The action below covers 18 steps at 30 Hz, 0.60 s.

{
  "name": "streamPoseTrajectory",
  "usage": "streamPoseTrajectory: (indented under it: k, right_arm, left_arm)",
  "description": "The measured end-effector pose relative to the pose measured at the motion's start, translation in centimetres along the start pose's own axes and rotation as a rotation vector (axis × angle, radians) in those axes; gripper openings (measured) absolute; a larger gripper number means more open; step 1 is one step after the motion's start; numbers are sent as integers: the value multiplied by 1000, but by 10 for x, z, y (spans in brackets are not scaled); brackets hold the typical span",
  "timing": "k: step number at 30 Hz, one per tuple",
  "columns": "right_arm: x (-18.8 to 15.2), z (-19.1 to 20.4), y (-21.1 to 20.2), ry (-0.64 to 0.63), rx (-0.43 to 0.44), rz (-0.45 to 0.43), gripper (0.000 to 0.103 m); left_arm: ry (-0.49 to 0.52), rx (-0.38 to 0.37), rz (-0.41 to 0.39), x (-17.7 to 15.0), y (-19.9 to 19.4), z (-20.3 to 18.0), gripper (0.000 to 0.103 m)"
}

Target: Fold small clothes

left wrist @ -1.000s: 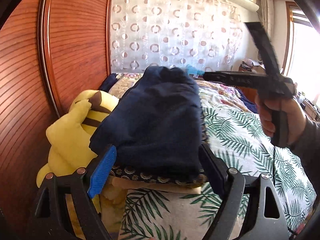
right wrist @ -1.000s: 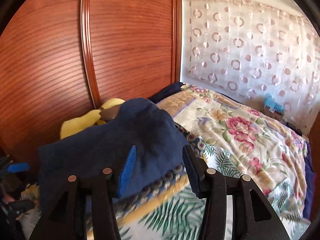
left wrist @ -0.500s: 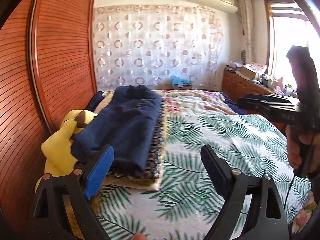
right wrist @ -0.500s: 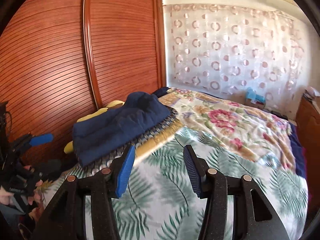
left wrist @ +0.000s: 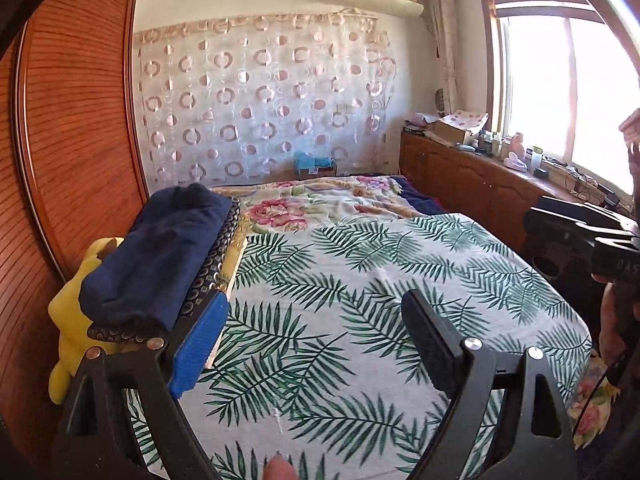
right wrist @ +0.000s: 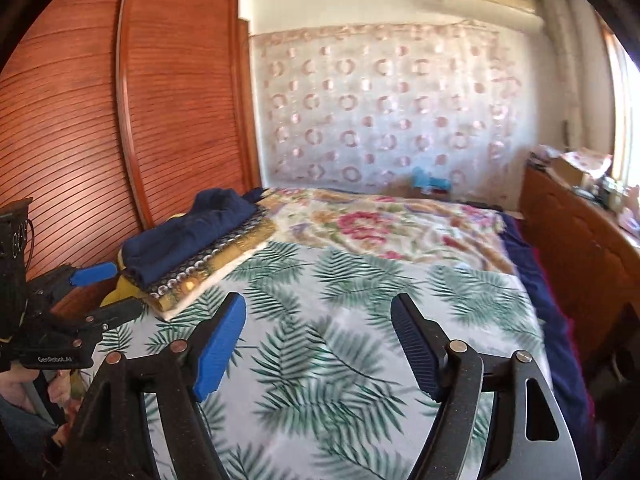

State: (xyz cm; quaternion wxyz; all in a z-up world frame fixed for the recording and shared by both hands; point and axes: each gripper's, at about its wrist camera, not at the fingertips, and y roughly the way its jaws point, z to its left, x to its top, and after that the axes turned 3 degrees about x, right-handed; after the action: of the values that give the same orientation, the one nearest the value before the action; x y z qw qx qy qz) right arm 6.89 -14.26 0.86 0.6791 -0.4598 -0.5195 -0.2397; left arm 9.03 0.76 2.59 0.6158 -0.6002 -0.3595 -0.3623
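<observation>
Left gripper (left wrist: pixel 316 344) beside folded clothes (left wrist: pixel 160 256)

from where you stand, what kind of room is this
A home bedroom, most likely. A bed with a palm-leaf cover fills the middle, a wooden slatted wardrobe stands beside it, and folded navy clothes sit stacked on the bed's edge.

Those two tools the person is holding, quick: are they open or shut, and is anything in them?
Left tool: open, holding nothing.
Right tool: open, jaws have just been opening, nothing between them.
</observation>
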Motion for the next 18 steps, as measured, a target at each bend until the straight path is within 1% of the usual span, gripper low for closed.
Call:
streamPoseTrajectory:
  k: [5,8,11,14,18]
  right_arm:
    - [0,8,-52,22,-34,-51,77]
    - [1,13,-74,41,-27,-73,78]
    - [-1,21,-93,35,-46,-87,78]
    - [-7,28,-100,35,-68,-96,78]
    - [-13,30,-98,54,-62,-98,78]
  left_arm:
    - [-8,-11,-33,15,-20,-11,89]
    - [-14,6,-44,19,-28,-13,89]
    - [-19,1,-44,20,-32,-14,89]
    - [-20,3,-49,20,-35,-14,89]
    - [-21,-3,-59,21,-39,-15,89]
